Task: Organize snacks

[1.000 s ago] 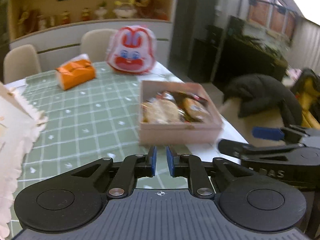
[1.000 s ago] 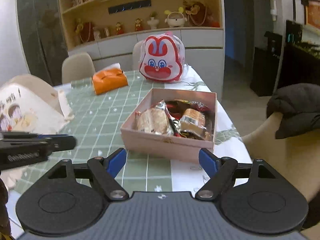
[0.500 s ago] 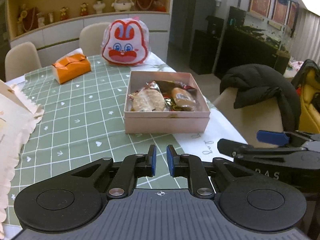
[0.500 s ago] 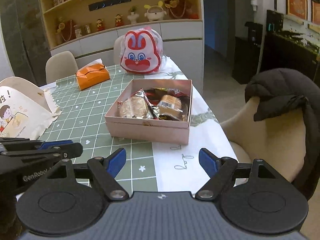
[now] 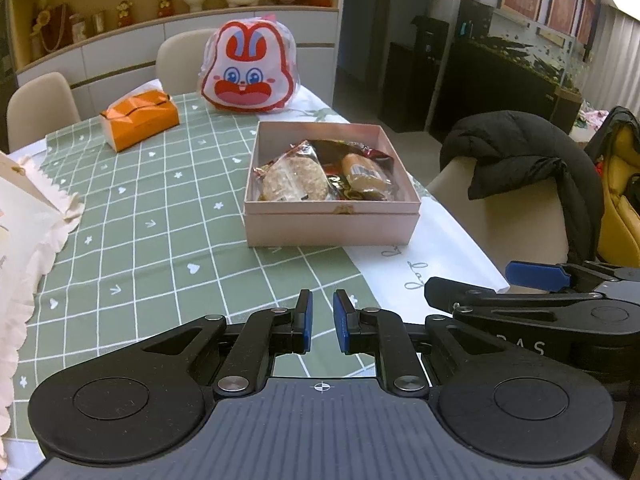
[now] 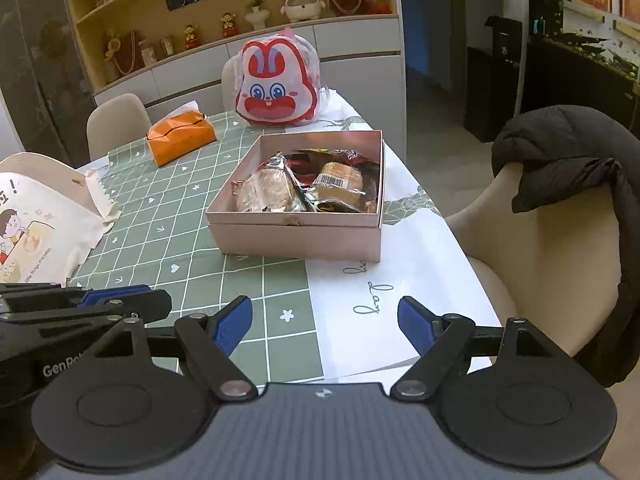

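**Snacks gathered in the pink box, both claws empty at the near edge**

The pink box (image 5: 332, 222) sat near the right edge of the worktop (image 5: 160, 240), half on the green checked cloth and half on the white runner beside it. Every loose snack in view lay inside it: a round biscuit pack (image 5: 294, 178) on the left, a brown cake pack (image 5: 362, 168) on the right, and dark wrappers (image 5: 340, 148) tucked behind and between them. Packed that way, the contents stayed below the rim, which would suit a lid, though no lid was visible.

The left claw (image 5: 320, 322) hovered over the near edge of the worktop with its blue pads almost together and nothing between them. The right claw (image 6: 325, 322) hung just beside it, over the runner, spread wide and also empty. Both pointed at the box from well short of it, a stance that fits either an approach or a withdrawal.

Toward the far edge stood a rabbit-faced bag (image 5: 250, 74), with an orange tissue pack (image 5: 140, 120) to its left. A white paper bag (image 6: 36, 224) with a cartoon print lay at the left edge; whether it held more snacks could not be told. If it did, sorting might go on; if not, the box already held what the task asked for.
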The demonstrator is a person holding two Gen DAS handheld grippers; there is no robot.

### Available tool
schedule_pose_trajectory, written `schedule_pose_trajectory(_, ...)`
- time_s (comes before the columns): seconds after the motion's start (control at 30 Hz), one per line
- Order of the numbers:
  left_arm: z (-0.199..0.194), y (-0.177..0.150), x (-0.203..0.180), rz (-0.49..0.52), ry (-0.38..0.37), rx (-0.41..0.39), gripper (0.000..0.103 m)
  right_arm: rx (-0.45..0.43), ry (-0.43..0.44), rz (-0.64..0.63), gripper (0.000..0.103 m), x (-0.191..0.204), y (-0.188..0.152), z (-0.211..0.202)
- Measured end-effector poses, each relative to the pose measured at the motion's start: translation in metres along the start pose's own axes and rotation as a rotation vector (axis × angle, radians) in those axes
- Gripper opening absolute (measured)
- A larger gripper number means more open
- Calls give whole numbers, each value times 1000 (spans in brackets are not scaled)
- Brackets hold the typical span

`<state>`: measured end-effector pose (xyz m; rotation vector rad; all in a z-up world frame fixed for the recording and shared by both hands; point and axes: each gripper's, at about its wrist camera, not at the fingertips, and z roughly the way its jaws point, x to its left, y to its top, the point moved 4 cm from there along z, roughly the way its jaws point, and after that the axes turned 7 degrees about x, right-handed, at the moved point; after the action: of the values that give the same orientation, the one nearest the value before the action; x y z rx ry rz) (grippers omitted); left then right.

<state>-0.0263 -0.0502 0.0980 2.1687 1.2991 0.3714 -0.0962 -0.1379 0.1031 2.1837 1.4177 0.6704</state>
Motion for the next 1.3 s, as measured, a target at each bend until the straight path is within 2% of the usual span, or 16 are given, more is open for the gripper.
schedule_pose_trajectory(1.3,2,-3,-3,-22,-50,14,17,29,0,14,81,-6,-3,7)
